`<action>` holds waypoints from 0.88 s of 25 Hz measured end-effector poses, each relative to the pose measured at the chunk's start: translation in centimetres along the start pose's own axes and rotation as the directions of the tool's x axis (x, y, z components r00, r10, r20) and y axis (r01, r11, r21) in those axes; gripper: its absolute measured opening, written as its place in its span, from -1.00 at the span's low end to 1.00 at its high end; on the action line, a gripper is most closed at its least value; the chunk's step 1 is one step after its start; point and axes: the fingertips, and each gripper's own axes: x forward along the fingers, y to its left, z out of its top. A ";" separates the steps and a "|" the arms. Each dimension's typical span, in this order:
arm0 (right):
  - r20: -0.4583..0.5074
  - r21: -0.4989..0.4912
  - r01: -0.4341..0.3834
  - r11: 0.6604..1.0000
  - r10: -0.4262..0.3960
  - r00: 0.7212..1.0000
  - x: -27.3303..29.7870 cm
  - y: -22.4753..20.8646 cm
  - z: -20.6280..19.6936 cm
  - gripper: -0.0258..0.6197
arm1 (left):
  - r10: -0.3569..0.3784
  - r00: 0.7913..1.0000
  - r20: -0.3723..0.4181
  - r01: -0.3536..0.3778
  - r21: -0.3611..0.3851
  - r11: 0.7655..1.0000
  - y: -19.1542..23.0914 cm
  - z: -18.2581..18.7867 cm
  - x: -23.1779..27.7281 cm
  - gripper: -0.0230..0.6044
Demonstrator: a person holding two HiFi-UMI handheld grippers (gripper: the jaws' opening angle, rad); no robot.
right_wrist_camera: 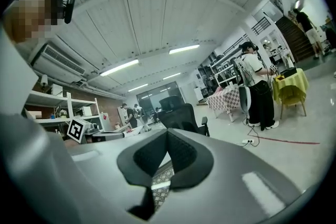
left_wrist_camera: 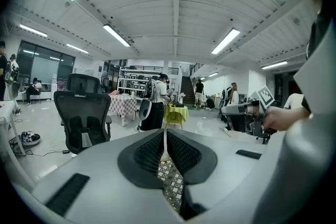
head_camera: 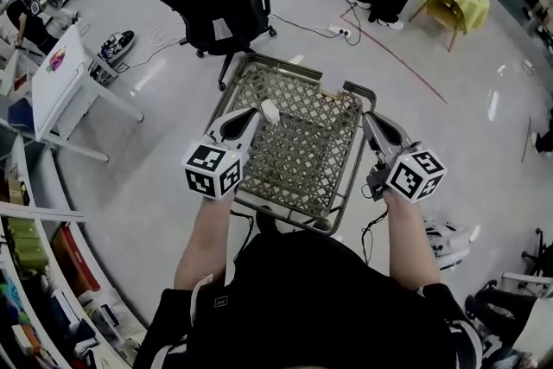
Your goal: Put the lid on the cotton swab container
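Forearms extended forward, apart; left gripper [head_camera: 258,111] clamps a thin white lid [head_camera: 270,110] (held edge-on), right gripper [head_camera: 366,117] closed, empty.

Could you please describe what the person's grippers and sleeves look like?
Both the left gripper and the right gripper have smooth grey bodies that taper to jaws lined with black ribbed pads. Each carries a cube with black-and-white square markers at its rear. The person wears a black short-sleeved top, and the forearms are bare.
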 end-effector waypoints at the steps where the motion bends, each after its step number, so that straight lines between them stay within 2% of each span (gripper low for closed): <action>1: 0.003 0.000 -0.006 1.000 0.006 1.000 -0.1 0.0 0.2 -0.89 | 0.005 1.000 0.003 -0.005 -0.001 1.000 -0.3 0.0 -0.1 -0.85; 4: 0.006 -0.015 -0.027 1.000 0.027 1.000 -0.4 0.0 0.9 -0.89 | 0.019 1.000 0.004 -0.019 -0.002 1.000 -0.9 0.1 0.0 -0.85; 8: 0.019 -0.053 -0.085 0.995 0.086 0.996 -1.2 -0.4 2.3 -0.89 | 0.075 0.997 0.001 -0.075 0.007 0.997 -1.4 0.4 0.4 -0.85; 13: 0.040 -0.064 -0.074 0.995 0.076 0.996 -1.2 0.0 3.0 -0.89 | 0.071 0.997 0.024 -0.072 0.023 0.997 -0.4 1.9 -0.2 -0.85; 22: 0.020 -0.074 -0.101 0.992 0.103 0.994 1.4 2.2 1.4 -0.89 | 0.079 0.997 0.025 -0.079 0.023 0.997 1.5 1.1 -1.8 -0.85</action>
